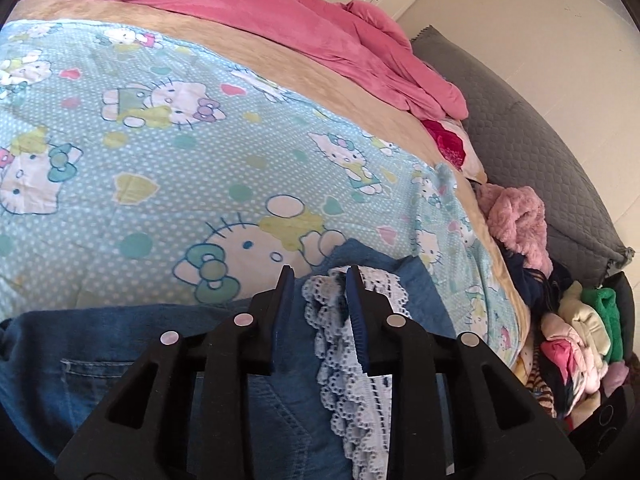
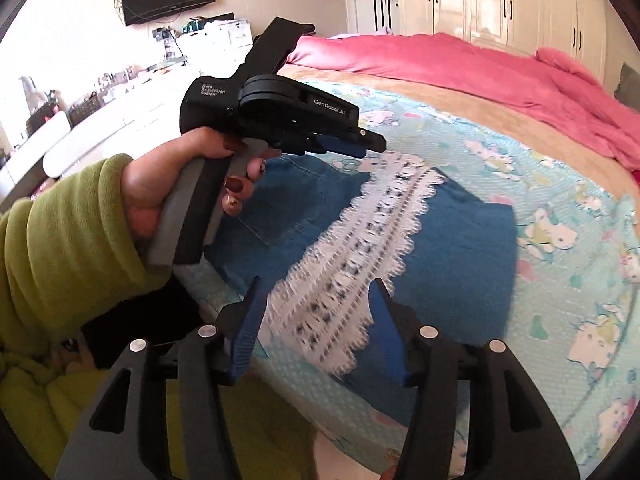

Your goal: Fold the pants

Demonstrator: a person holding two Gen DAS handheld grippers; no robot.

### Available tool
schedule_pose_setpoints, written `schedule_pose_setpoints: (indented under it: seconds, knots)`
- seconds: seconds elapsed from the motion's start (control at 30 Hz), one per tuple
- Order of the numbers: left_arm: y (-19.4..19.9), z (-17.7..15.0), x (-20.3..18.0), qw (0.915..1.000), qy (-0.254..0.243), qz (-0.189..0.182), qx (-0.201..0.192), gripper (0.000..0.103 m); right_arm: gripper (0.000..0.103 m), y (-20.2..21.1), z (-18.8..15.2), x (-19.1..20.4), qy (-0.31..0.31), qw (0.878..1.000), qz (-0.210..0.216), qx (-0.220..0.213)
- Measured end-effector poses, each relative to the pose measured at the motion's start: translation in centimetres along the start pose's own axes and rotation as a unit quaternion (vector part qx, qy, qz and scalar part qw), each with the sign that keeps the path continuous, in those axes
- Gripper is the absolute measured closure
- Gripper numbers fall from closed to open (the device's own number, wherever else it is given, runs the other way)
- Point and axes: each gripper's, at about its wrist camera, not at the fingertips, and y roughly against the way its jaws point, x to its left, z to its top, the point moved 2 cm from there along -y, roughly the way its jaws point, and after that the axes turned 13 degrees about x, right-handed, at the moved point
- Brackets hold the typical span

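Folded jeans [image 2: 452, 240]; lace strip [image 2: 360, 248] runs diagonally.

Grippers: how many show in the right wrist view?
2. The right gripper fills the bottom, jaws apart over the lace-trimmed jeans. The left gripper sits upper left, held by a hand in a green sleeve.

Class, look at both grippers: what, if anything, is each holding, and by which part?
Nothing is held. The left gripper and right gripper stand open over the lace trim on the jeans.
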Motion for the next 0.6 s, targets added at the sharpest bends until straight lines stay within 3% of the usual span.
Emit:
schedule_pose_setpoints:
  seconds: [0.1, 0.43, 0.47, 0.53, 0.6]
  knots:
    - [-0.9, 0.0, -0.2, 0.9999, 0.003, -0.004, 0.014, 0.078, 0.051, 0.0, -0.9, 0.3, 0.015, 1.0, -0.005, 0.005]
    - [-4.0, 0.3, -0.8, 0.9985, 0.004, 0.022, 0.05, 0.075, 0.053, -3.3, -1.4, 2.7, 0.082, 0.996, -0.036, 0.026]
    - [-4.2, 0.4, -0.9, 0.9983, 0.002, 0.027, 0.051, 0.08, 0.056, -3.6, -1.4, 2.6, 0.081, 0.996, -0.036, 0.026]
    - [-4.5, 0.4, -1.3, 0.998, -0.003, 0.032, 0.054, 0.088, 0.08, -4.3, -1.4, 2.4, 0.075, 0.996, -0.035, 0.034]
    - [-4.3, 0.5, -2.0, 0.9976, -0.017, 0.044, 0.05, 0.09, 0.09, -4.5, -1.2, 1.3, 0.039, 0.998, 0.005, 0.039]
